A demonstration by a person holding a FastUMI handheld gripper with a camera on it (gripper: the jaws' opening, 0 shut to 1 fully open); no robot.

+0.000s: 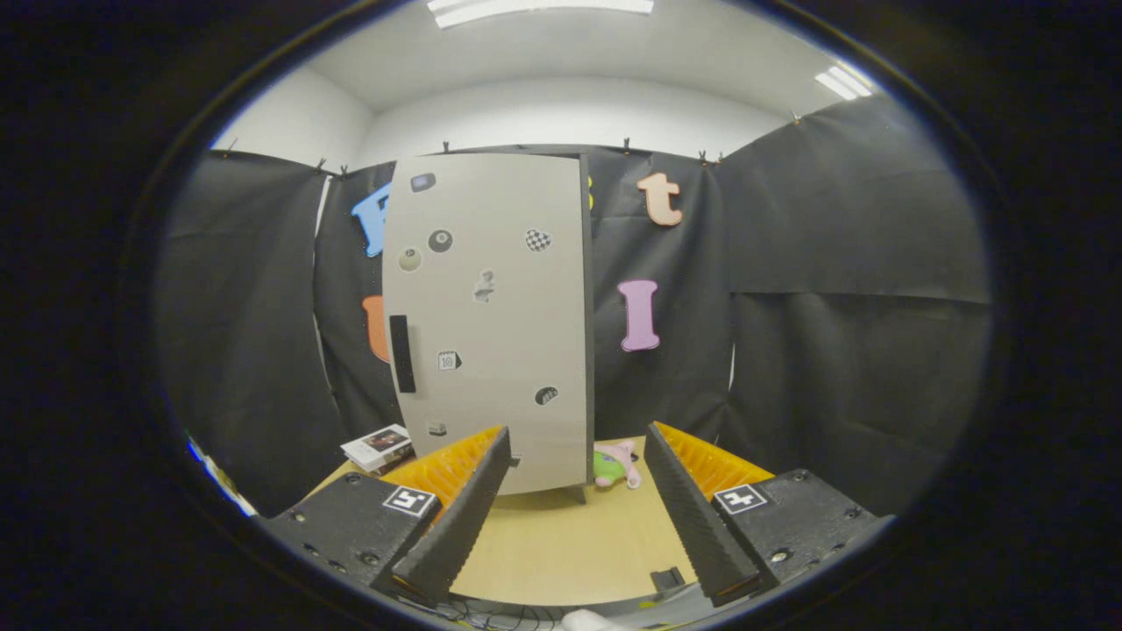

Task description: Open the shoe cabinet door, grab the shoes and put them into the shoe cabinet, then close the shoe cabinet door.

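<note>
Gripper view: we're facing the shoe cabinet [491, 324] on a wooden table [561, 543]
Claw: gripper [574, 583] spread wide, holding nothing
Cabinet: door shut, just beyond the fingertips, dark handle [401, 353]
Stickers: we can't read any
Extras: plush toy [616, 465] beside cabinet, booklet [379, 445] opposite

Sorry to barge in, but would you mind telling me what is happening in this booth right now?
A person is pointing a handheld gripper at a pale shoe cabinet standing on a wooden table. The fingers are open, holding nothing, with the cabinet beyond them. Its door, dotted with stickers, looks closed, its dark handle untouched. A small plush toy lies by the cabinet's base, and a stack of booklets sits on the cabinet's other side.
</note>
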